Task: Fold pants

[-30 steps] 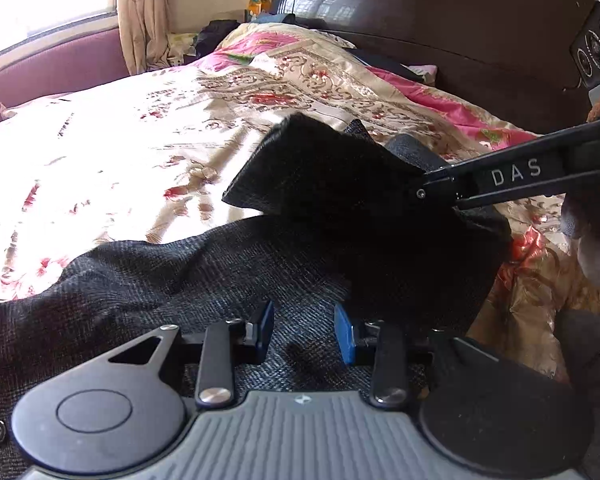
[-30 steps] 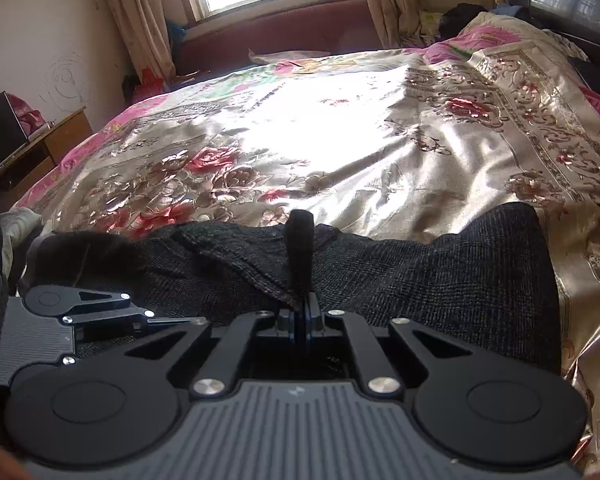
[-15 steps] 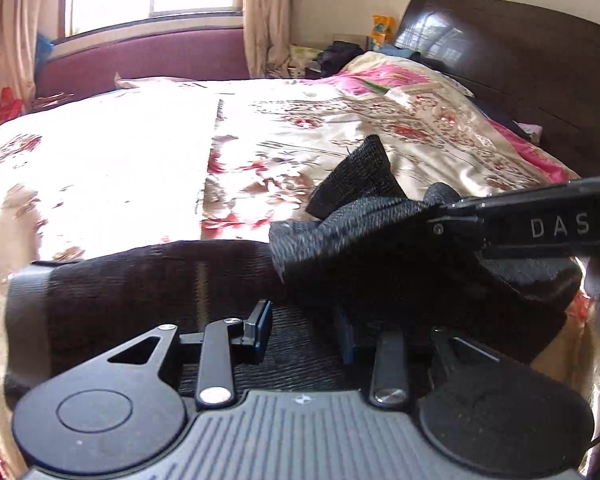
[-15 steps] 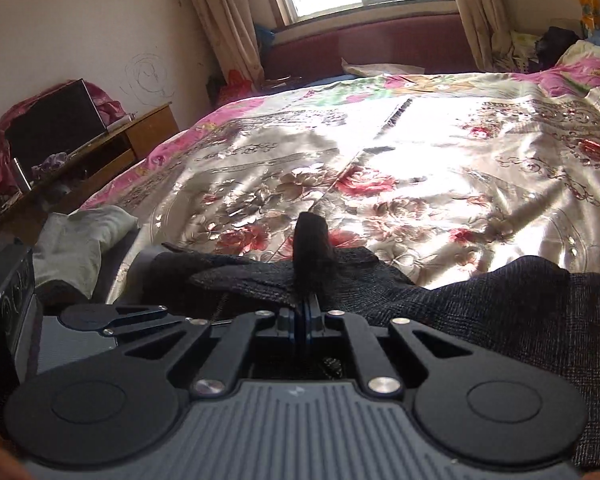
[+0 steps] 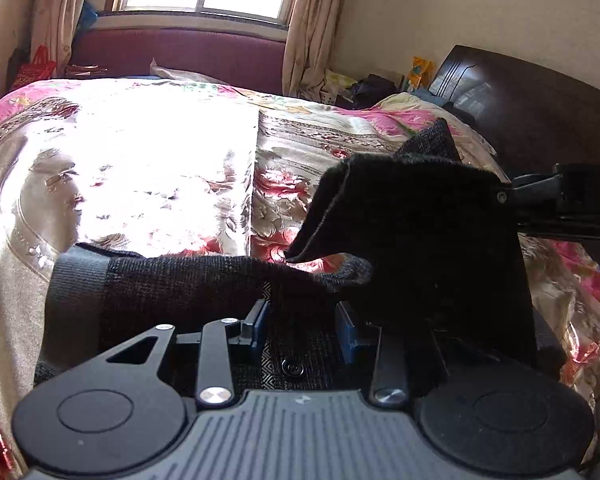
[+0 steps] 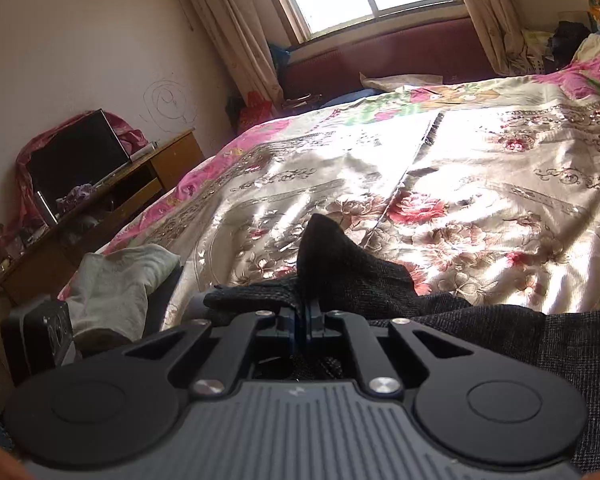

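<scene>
Dark grey woven pants (image 5: 188, 284) lie across the near side of the bed, waistband at the left. My left gripper (image 5: 302, 326) is open, its blue pads on either side of a raised fold of the fabric, above a button (image 5: 293, 367). My right gripper (image 6: 303, 314) is shut on a pinch of the pants (image 6: 332, 256), which sticks up above the fingers. In the left wrist view the right gripper (image 5: 508, 196) comes in from the right and holds a dark flap of the pants (image 5: 412, 216) lifted off the bed.
The bed has a shiny floral cover (image 5: 160, 168), with a dark headboard (image 5: 540, 112) to the right. A wooden stand with a black screen (image 6: 76, 160) sits left of the bed. A pale cloth (image 6: 120, 280) lies at the bed's left edge.
My right gripper has carried the pinched flap of pants along the bed toward the waistband. Both wrist views have swung left and tilted up. The left gripper stays open.
</scene>
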Available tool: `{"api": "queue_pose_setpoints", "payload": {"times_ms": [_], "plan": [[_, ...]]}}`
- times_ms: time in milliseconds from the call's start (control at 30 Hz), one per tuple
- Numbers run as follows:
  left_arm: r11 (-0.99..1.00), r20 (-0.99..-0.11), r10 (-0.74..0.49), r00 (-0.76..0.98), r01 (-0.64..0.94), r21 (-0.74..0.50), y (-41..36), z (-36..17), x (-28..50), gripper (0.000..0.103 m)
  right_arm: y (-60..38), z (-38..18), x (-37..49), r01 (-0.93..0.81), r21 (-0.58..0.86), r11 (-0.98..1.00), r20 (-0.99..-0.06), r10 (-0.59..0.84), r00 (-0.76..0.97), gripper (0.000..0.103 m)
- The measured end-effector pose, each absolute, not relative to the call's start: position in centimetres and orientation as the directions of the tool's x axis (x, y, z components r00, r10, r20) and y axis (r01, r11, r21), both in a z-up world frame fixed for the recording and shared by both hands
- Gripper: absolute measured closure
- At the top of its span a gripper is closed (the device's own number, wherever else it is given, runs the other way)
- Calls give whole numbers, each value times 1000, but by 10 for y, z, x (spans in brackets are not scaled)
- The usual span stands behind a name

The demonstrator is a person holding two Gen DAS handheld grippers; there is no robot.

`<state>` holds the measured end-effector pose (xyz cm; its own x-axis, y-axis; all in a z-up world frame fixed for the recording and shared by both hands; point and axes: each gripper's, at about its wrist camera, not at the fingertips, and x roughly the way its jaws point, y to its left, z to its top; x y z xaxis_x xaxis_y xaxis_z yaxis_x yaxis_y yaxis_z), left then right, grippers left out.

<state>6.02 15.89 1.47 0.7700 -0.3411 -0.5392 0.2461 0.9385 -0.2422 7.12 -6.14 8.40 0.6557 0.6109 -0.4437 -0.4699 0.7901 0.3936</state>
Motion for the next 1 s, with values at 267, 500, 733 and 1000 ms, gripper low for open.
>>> {"api": "queue_pose_setpoints", "payload": {"times_ms": [267,500,733,1000], "plan": [[993,-498,-99,861,115,2,183,21,54,52,1,66,42,-661,191,725,-418,670,614,96],[1000,-583,-21,812,8,-25,232,2,46,48,33,23,47,-716,186,673,-572,666,478,91],[998,-610,-18,792,56,43,228,-12,46,47,43,29,54,-723,164,671,-608,646,462,82],[968,-599,-33,800,174,179,225,-12,24,41,41,47,42,-766,227,601,-607,702,372,75]]}}
